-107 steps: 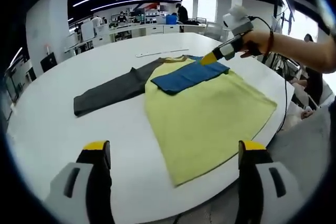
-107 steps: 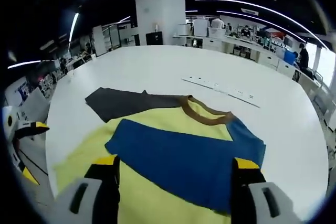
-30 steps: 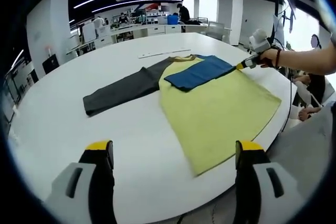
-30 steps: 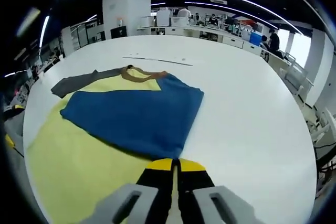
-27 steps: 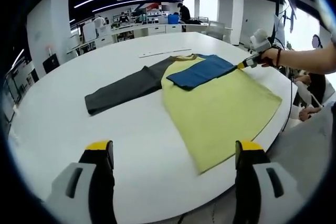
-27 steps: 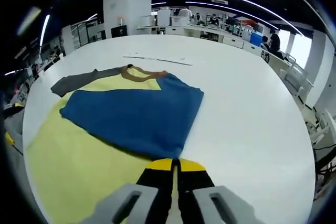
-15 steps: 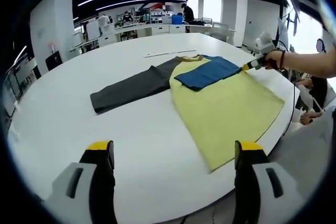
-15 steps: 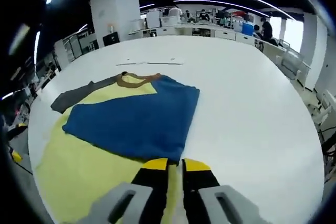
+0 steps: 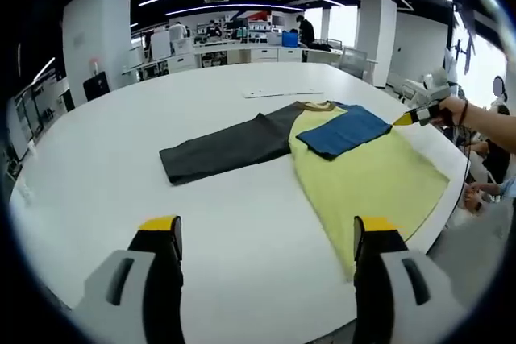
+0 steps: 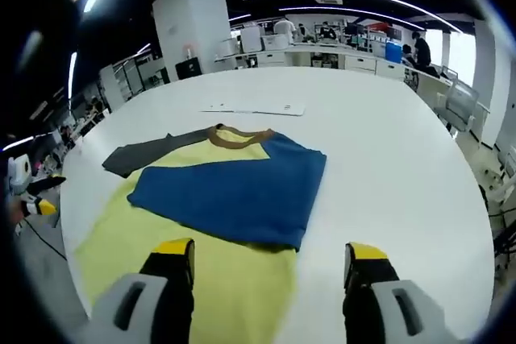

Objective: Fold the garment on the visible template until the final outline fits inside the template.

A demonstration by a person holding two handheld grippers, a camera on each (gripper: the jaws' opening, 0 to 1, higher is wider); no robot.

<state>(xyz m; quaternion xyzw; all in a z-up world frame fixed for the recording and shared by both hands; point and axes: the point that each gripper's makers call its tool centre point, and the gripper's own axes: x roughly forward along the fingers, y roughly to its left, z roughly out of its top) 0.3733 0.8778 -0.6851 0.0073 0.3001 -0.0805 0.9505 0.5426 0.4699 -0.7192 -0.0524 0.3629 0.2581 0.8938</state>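
Shirt (image 10: 201, 223) lies flat on the round white table (image 10: 387, 167), yellow body, soft cloth, blue sleeve (image 10: 234, 191) folded across the chest, grey sleeve (image 9: 226, 147) stretched out sideways. Right claw (image 10: 266, 267) hovers spread just above the blue sleeve's edge; left claw (image 9: 262, 235) spread, well apart from the shirt. One sleeve looks done; next likely the grey sleeve, needing a pinch near its cuff.
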